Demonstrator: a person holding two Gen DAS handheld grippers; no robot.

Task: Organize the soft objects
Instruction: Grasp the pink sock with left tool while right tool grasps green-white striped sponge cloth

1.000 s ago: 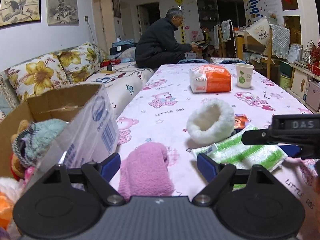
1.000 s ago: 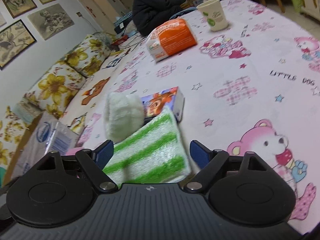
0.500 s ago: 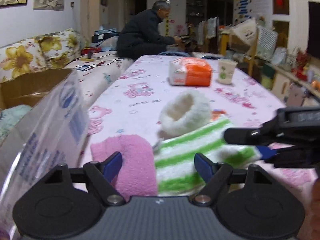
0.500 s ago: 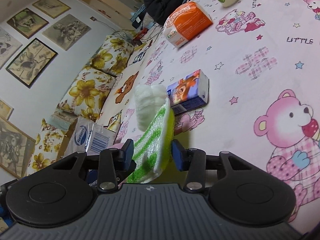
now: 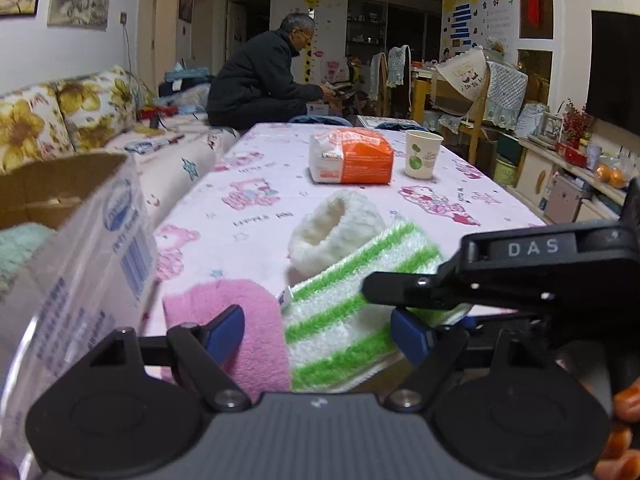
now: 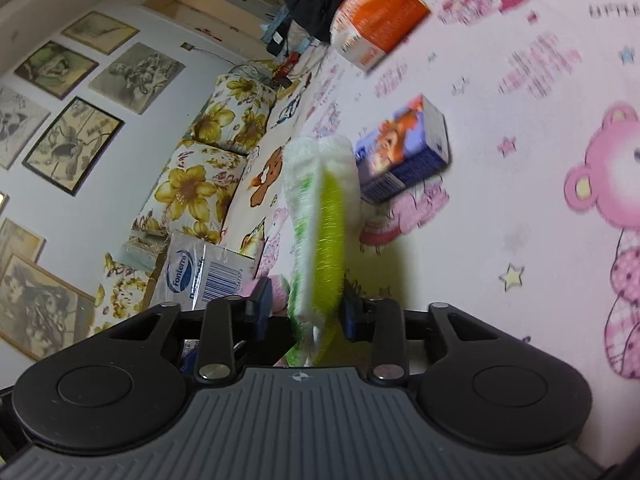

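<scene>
Dim warm indoor light – left view sharp, fisheye-bent edges – right view motion-blurred, tablecloth (image 6: 520, 208) prints smeared.

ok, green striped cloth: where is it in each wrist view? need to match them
Left wrist: the green striped cloth sits low centre, between the pink towel and the right tongs, which reach in from the right.
Right wrist: the cloth stands edge-on at centre, pinched between that tool's fingers.
Shared landmark: the orange tissue pack, far on the table in both views.
</scene>
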